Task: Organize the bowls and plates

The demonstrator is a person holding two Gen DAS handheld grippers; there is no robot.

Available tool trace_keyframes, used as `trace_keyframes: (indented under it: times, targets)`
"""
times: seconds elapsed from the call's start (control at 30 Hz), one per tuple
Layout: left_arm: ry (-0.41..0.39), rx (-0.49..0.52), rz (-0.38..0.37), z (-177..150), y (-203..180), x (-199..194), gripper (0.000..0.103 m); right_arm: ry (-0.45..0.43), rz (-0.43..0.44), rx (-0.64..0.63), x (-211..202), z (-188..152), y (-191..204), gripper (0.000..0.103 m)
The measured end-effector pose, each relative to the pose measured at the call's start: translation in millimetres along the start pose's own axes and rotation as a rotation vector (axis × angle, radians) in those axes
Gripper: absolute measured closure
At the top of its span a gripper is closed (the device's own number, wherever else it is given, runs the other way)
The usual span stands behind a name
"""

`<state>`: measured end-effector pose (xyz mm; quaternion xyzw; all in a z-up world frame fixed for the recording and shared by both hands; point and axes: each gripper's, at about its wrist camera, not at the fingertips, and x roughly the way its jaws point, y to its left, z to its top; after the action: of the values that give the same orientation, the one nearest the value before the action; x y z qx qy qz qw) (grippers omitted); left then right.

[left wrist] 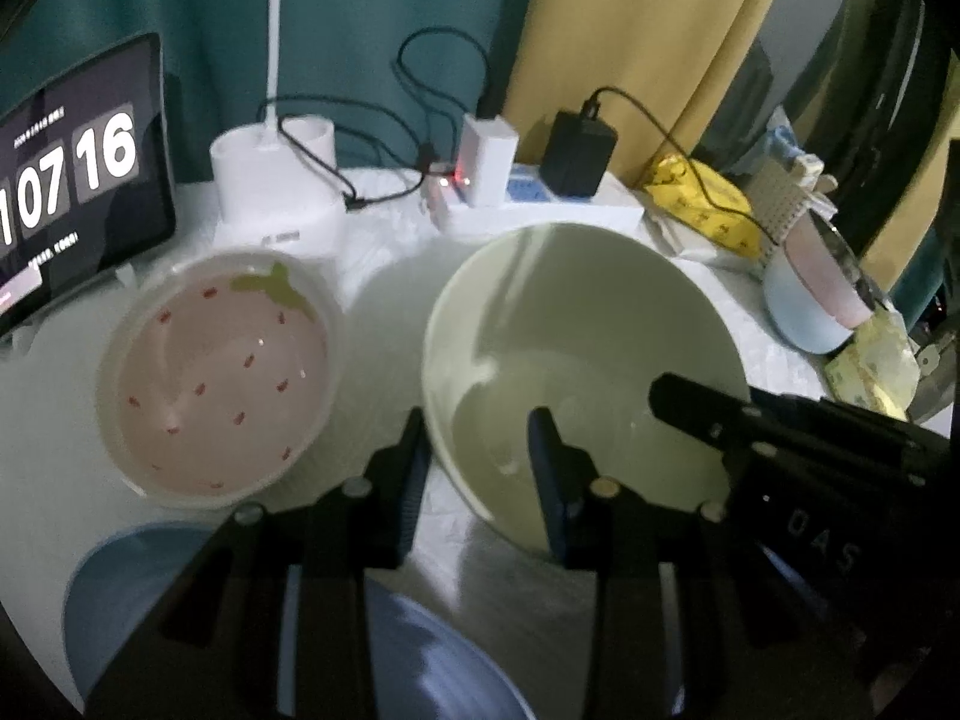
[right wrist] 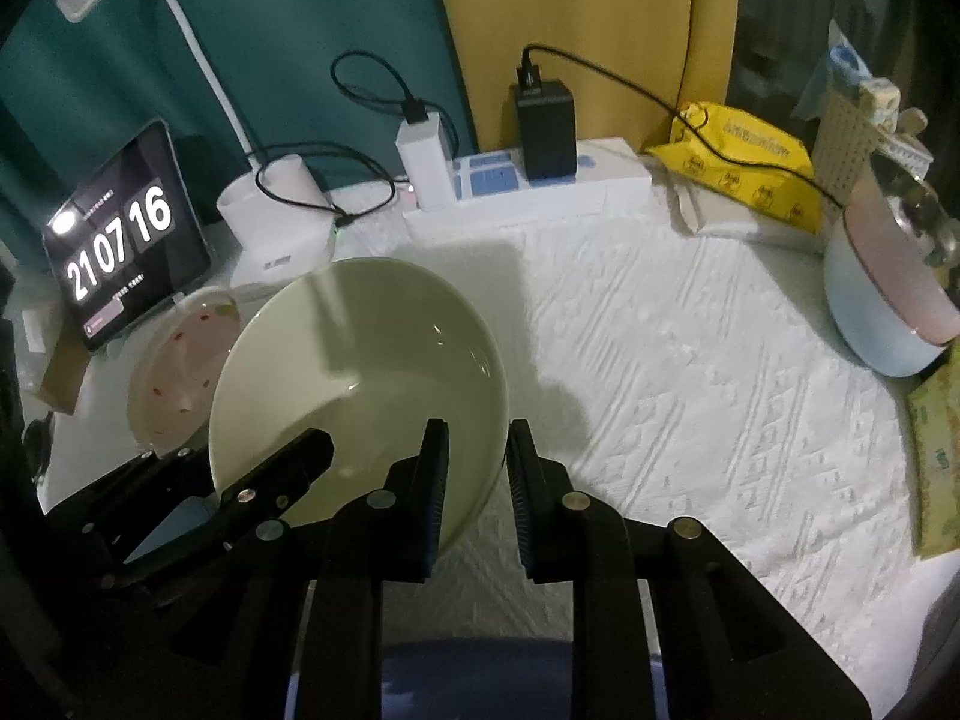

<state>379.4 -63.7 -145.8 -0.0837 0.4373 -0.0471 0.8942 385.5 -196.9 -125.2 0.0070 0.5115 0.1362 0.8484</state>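
Note:
A pale green bowl [left wrist: 576, 324] sits in the middle of the white cloth and looks tilted. My left gripper [left wrist: 480, 456] is shut on its left rim, one finger outside the wall and one inside. My right gripper [right wrist: 477, 468] is shut on the opposite rim of the same green bowl [right wrist: 360, 372]. Each wrist view also shows the other gripper's fingers [left wrist: 690, 402] [right wrist: 288, 468] at the bowl's edge. A pink bowl with a strawberry pattern [left wrist: 222, 372] stands just left of the green one. A blue plate [left wrist: 432, 660] lies below the grippers, partly hidden by them.
A blue bowl [left wrist: 114, 594] is at the lower left. Along the back stand a tablet clock [right wrist: 126, 240], a white lamp base [right wrist: 276, 222], and a power strip with chargers [right wrist: 540, 192]. A yellow pack [right wrist: 744, 162] and a blue pot with a pink lid [right wrist: 882, 300] are at the right.

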Motion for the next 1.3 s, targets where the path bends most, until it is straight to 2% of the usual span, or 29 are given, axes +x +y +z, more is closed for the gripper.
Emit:
trace_keyframes:
  times: [0.57, 1.03, 1.3]
  targets:
    - [-0.107, 0.038, -0.016, -1, -18, -56, 0.069, -0.119, -0.006, -0.022, -59, -5, 6, 0.082]
    - [-0.162, 0.076, -0.028, -16, -41, -98, 0.069, -0.18, -0.002, -0.016, -105, -26, 0, 0.082]
    - [-0.169, 0.098, -0.037, -32, -54, -111, 0.069, -0.205, -0.001, 0.0, -127, -42, -7, 0.082]
